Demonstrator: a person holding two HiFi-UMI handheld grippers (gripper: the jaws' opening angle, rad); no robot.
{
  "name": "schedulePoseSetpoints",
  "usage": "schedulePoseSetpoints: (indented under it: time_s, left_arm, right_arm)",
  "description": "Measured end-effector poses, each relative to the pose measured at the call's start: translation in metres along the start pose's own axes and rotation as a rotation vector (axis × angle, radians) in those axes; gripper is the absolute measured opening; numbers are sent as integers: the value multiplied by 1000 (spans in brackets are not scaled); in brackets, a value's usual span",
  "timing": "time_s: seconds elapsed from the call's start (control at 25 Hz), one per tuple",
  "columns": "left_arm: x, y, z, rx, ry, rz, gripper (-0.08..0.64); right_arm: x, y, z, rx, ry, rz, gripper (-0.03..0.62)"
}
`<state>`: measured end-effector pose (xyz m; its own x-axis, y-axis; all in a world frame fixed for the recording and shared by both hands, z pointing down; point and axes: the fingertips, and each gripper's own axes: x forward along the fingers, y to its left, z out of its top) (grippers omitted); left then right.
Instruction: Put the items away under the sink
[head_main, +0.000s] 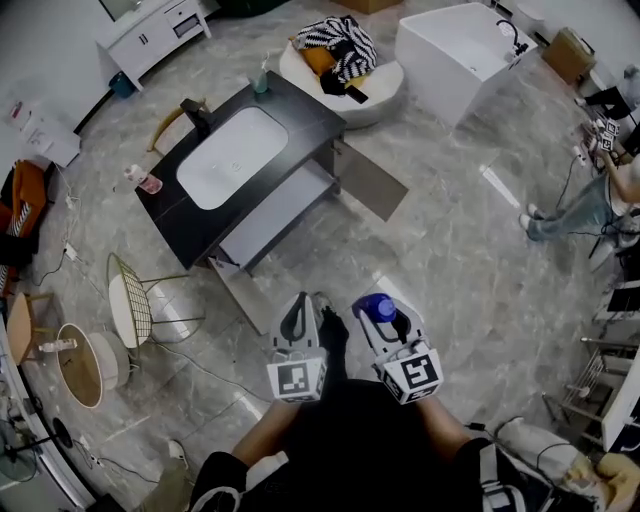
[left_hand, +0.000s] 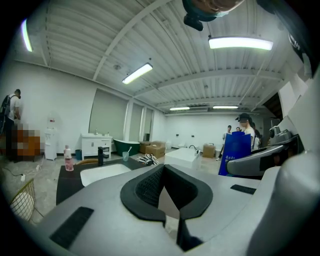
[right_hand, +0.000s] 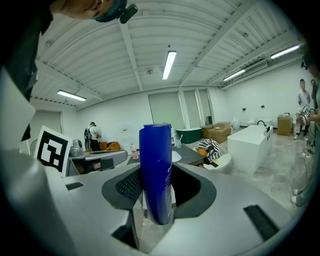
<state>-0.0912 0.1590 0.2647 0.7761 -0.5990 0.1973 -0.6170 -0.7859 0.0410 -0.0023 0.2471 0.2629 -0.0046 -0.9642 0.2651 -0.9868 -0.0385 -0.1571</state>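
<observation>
Carrying step: right tool (head_main: 384, 313) grips the blue bottle (right_hand: 156, 170) upright, well apart from the counter's (head_main: 305, 112) front edge; left tool (head_main: 297, 318) closed, empty. Next move probably: approach, lower bottle onto under-sink shelf (head_main: 283, 207).

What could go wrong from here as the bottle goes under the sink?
1. The right gripper holds the bottle by its lower part only, so it could tip or slip out on the way.
2. The open door juts into the approach; the tall bottle or a gripper could knock it.
</observation>
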Motion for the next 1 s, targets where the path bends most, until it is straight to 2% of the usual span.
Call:
schedulePoseSetpoints:
  time_s: [0.16, 0.36, 0.48, 0.76, 1.0]
  left_arm:
    - [57, 26, 19, -30, -30, 46, 15]
    - [106, 53, 28, -2, -10, 98, 15]
    - [122, 60, 23, -10, 13, 147, 15]
    - [171, 71, 21, -131, -53, 355, 15]
    - [198, 85, -16, -191, -56, 502, 15]
  right_arm:
    - [58, -27, 23, -12, 15, 46, 161]
    - [123, -58, 43, -52, 40, 103, 161]
    - [150, -75, 47, -65, 61, 143, 161]
    - [222, -110, 41, -133, 109, 316, 160]
    - [275, -126, 8, -208, 122, 475, 161]
